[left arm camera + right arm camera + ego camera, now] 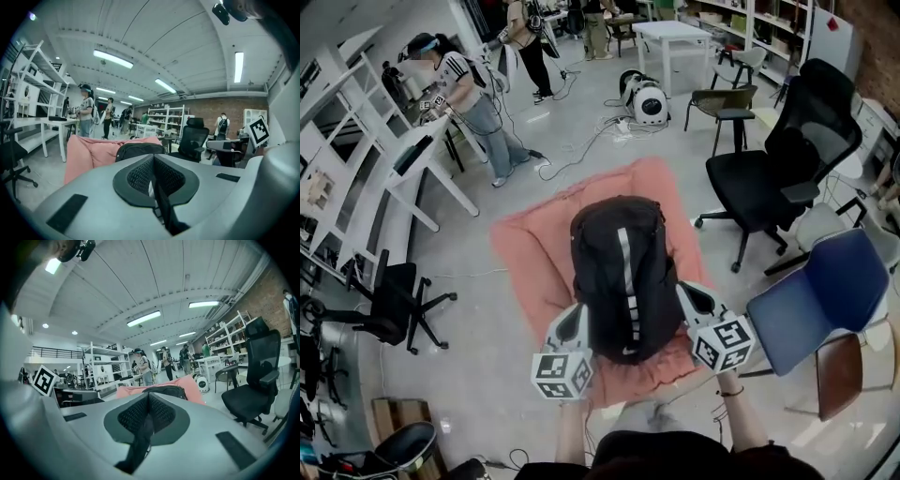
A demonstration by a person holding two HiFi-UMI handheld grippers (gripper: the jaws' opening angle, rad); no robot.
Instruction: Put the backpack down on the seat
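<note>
A wide workshop room with a grey floor (534, 122) spreads out, with white shelving (337, 141) along the left wall and more racks at the far end. A person (473, 94) stands at a white worktop (417, 150) by the shelves, and others stand farther back. A second white worktop (670, 33) stands at the far side.

In the middle of the floor lies the seat, a large pink cushion (525, 253). To its right stands a black office chair (778, 169), and nearer the camera a blue chair (820, 295). Neither touches the cushion. A small black swivel chair (394, 305) stands well off to the left. Beyond the cushion, loose cables (581, 141) run across the floor to a round white machine (649, 101).

The black backpack (623, 272) is upright over the near half of the cushion, with a pale stripe down its back. It looks closed and its contents are hidden. Whether its base rests on the cushion cannot be told.

The left gripper (581, 323) is at the pack's lower left side and the right gripper (689, 300) at its lower right. In the left gripper view the fingers (138, 176) are clenched on a dark strap (164, 211) that trails toward the camera. In the right gripper view the fingers (161, 413) are likewise clamped on a dark strap (136, 446).
</note>
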